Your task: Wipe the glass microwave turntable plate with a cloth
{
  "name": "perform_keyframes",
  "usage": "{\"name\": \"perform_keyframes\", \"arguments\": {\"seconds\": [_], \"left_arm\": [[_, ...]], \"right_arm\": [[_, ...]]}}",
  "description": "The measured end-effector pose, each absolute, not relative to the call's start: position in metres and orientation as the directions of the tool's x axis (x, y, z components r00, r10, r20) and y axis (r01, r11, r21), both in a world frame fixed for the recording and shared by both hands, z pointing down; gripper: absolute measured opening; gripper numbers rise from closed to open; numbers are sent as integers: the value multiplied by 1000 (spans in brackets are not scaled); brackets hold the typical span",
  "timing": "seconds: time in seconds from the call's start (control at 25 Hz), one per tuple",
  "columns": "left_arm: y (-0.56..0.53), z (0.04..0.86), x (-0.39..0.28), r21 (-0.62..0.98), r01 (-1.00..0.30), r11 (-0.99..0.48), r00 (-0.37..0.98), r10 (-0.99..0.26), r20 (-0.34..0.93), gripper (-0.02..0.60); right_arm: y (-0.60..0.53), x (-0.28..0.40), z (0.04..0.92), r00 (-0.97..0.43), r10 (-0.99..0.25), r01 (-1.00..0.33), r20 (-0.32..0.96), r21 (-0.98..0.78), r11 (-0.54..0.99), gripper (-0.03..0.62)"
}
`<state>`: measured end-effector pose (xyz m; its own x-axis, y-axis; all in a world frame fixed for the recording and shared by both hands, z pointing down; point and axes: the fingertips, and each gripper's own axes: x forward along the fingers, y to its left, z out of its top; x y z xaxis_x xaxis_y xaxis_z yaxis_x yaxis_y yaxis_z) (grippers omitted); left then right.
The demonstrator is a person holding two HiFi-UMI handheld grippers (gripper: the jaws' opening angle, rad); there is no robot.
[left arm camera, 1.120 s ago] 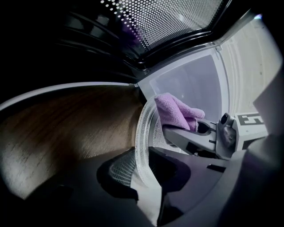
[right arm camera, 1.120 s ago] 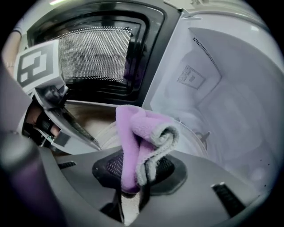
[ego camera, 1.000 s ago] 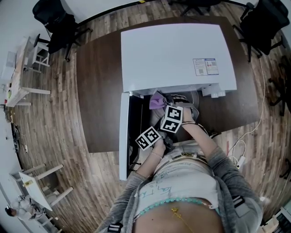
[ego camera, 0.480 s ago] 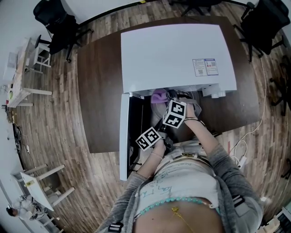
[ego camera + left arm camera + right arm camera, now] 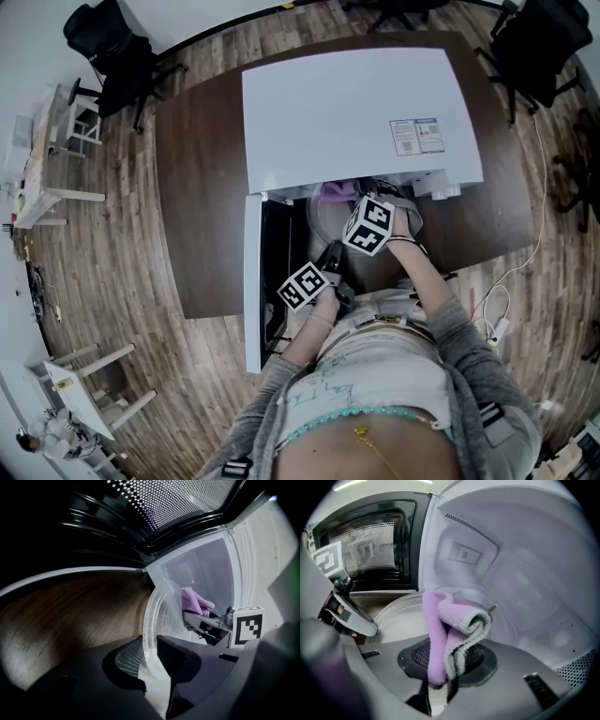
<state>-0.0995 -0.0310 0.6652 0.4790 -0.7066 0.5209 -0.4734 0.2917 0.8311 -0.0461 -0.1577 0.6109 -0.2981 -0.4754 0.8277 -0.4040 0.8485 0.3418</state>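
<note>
The left gripper [image 5: 152, 662] is pinching the rim of the round clear glass turntable plate [image 5: 161, 616], which is standing on edge between its jaws. The right gripper [image 5: 440, 665] is clamping a folded lilac fleecy cloth [image 5: 450, 620] just ahead, at the plate's face. Wiping seems to be under way, not finished.

Office-like room: swivel chairs [image 5: 105, 49], wooden desk [image 5: 202, 187].

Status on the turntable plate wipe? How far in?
Done: microwave door open, glass plate lifted on edge, its rim clamped in the left tongs. In hand: right tongs hold the purple cloth at the plate's face. Left: the rest of the wipe; how much is already clean doesn't show.
</note>
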Motion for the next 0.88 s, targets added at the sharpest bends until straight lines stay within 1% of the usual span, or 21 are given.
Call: {"name": "perform_keyframes", "arguments": {"seconds": [0.44, 0.88], "left_arm": [[-32, 667, -100, 830, -475, 291, 480, -705, 522, 92], [-31, 666, -100, 830, -477, 289, 485, -701, 523, 92]], "right_arm": [[-153, -8, 613, -263, -481, -461, 836, 329, 824, 115], [-126, 22, 623, -231, -461, -517, 857, 294, 804, 115]]}}
